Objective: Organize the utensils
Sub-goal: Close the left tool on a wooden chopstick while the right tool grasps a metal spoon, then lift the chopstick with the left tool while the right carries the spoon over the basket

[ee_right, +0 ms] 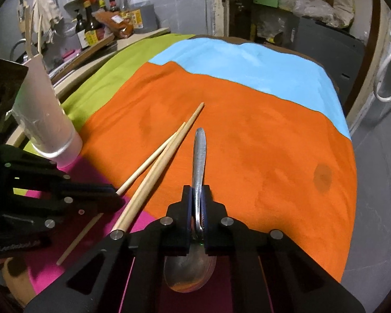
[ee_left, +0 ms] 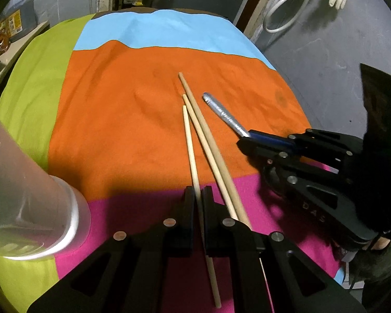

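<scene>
My left gripper is shut on a thin wooden chopstick that points away over the cloth. Two thicker chopsticks lie crossed just right of it. My right gripper is shut on a metal spoon, handle pointing forward, bowl under the gripper body. The right gripper also shows in the left wrist view with the spoon handle sticking out. The left gripper shows in the right wrist view holding the thin chopstick. A translucent white cup stands at the left.
A cloth of orange, pink, green and blue patches covers the table. The cup in the right wrist view holds thin wooden sticks. Bottles and packets crowd a shelf behind. Grey floor lies beyond the table's right edge.
</scene>
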Available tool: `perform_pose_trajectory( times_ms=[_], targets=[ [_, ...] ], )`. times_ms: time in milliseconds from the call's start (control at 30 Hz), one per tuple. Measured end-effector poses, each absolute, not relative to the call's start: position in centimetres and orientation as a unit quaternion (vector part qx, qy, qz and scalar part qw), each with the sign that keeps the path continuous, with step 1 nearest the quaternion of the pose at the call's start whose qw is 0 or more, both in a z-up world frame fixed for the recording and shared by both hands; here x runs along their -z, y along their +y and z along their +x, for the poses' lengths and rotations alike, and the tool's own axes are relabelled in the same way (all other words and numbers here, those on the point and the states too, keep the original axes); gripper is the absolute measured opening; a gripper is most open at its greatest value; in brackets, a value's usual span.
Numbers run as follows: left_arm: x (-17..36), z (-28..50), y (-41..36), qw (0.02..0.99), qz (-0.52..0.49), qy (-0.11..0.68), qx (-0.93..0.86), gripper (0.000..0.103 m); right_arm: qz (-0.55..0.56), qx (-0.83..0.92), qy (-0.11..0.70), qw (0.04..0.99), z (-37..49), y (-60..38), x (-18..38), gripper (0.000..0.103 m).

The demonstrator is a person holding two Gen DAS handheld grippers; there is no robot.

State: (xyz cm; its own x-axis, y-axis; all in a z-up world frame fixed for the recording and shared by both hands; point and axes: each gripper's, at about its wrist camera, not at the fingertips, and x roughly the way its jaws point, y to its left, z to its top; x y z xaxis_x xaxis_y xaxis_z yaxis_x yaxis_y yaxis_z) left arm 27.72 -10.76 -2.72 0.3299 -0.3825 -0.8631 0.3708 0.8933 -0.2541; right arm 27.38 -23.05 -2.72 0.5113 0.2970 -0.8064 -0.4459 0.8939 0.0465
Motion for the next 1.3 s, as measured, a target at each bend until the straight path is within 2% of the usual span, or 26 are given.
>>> perform_pose_trajectory(
  times_ms=[367, 633, 1033, 1300],
  targets=[
    [2.5, 25.7, -9.9, 0.825, -0.025, 0.518, 0.225, 0.002, -0.068, -0.206, 0.383, 0.898, 24.4, -24.3, 1.0, 0.004],
    [1.4, 22.1, -8.5, 0.851, -0.037, 0.478, 0.214, 0.002, -0.072, -0.197, 0.323, 0.923, 21.6, -24.5, -0.5, 0.004],
    [-2.3, 17.5, -7.2, 0.927, -0.046, 0.319, 0.189, 0.002, -0.063, -0.180, 0.220, 0.957, 18.0, -23.9, -3.5, 0.001],
    [-3.3, 16.6, -6.7, 0.936, -0.056, 0.293, 0.187, 0.002, -0.054, -0.186, 0.211, 0.958, 17.7, -23.5, -3.8, 0.000]
  ],
)
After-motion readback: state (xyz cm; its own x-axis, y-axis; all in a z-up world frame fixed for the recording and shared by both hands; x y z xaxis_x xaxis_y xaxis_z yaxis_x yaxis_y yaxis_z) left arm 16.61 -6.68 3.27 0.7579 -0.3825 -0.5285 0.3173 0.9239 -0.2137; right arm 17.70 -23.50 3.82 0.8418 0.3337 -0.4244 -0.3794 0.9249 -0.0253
